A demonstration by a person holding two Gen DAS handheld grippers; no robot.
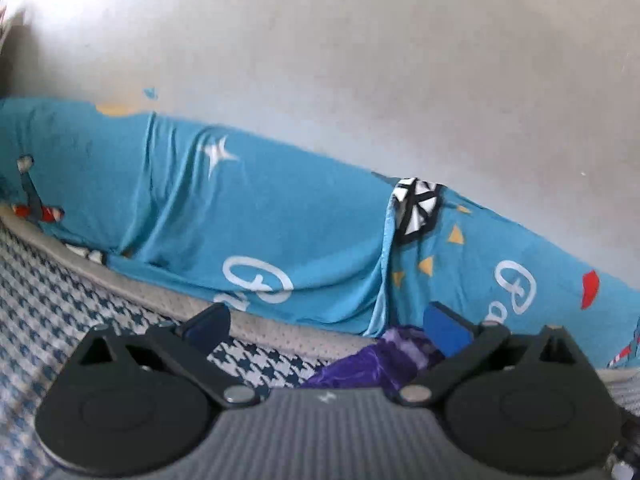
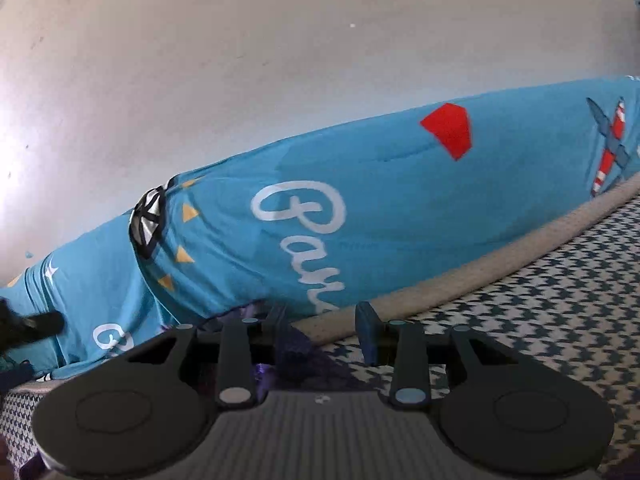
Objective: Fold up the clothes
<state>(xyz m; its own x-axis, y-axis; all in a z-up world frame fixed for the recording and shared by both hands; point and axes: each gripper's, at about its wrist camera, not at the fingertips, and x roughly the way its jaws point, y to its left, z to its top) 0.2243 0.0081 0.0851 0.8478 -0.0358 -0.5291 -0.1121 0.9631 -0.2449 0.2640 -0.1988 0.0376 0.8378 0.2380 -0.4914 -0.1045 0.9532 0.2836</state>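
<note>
The left tongs (image 1: 326, 326) hang low over a bed (image 1: 56, 312) dressed in a blue-and-white houndstooth sheet, their two blue pads spread wide with nothing between them. A purple garment (image 1: 360, 364) lies crumpled on the sheet at about five o'clock from the middle of the left view, just under the right-hand pad (image 1: 446, 332); whether pad and cloth touch I cannot tell. Past the bed's pale mesh border (image 1: 280, 326), from nine o'clock round to three, a turquoise cloth (image 1: 260, 220) hangs in folds against a grey-white wall (image 1: 360, 60). It is printed with white script, a white star, yellow triangles, red shapes and a black-and-white patch.

The right tongs (image 2: 322, 330) are also spread, less widely, and pinch nothing. The purple garment (image 2: 294, 350) shows dark between the fingers, close to the left finger (image 2: 276, 318), at six o'clock in the right view. At nine o'clock a dark blurred object pokes in from the edge; I cannot make out what it is. The turquoise cloth (image 2: 400, 200) rises from eight o'clock up to two, and the houndstooth sheet (image 2: 540, 300) fills the four o'clock corner, edged by the same mesh border (image 2: 480, 260).
</note>
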